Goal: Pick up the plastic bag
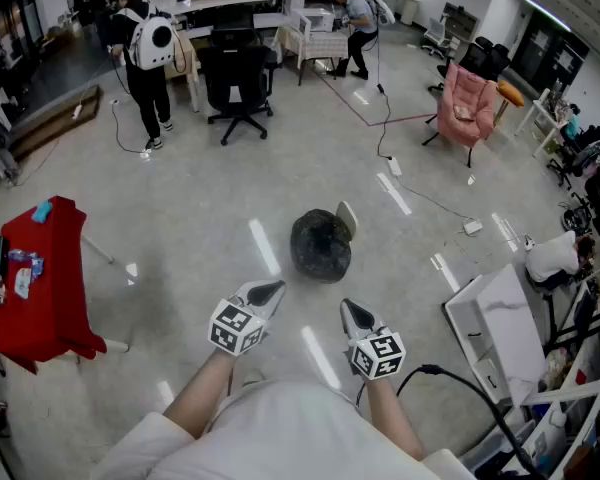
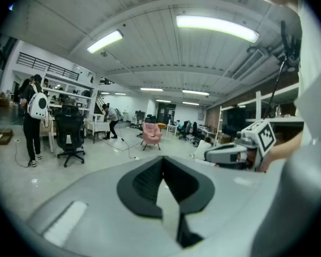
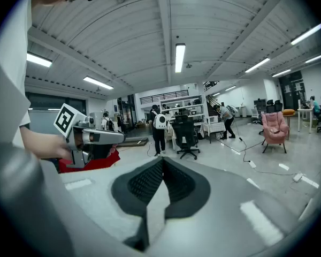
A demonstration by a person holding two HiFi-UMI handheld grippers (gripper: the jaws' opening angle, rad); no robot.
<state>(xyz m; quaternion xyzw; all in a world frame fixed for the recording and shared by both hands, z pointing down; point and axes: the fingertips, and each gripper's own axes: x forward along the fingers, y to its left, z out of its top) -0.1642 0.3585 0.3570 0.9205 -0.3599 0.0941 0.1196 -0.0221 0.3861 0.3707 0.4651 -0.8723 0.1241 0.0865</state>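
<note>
A full black plastic bag (image 1: 320, 245) sits on the grey floor just ahead of me, with a pale flat piece (image 1: 347, 218) leaning at its right rear. My left gripper (image 1: 267, 292) is held low, short of the bag on its near left; its jaws are shut and empty. My right gripper (image 1: 354, 314) is level with it at the near right, also shut and empty. In both gripper views the jaws meet along a closed seam, the left gripper (image 2: 161, 160) and the right gripper (image 3: 161, 163), and the bag is out of sight below them.
A table under a red cloth (image 1: 45, 278) stands at the left and a white desk (image 1: 500, 318) at the right. Farther off are a black office chair (image 1: 238, 78), a pink armchair (image 1: 467, 98), floor cables (image 1: 385, 118) and standing people (image 1: 148, 58).
</note>
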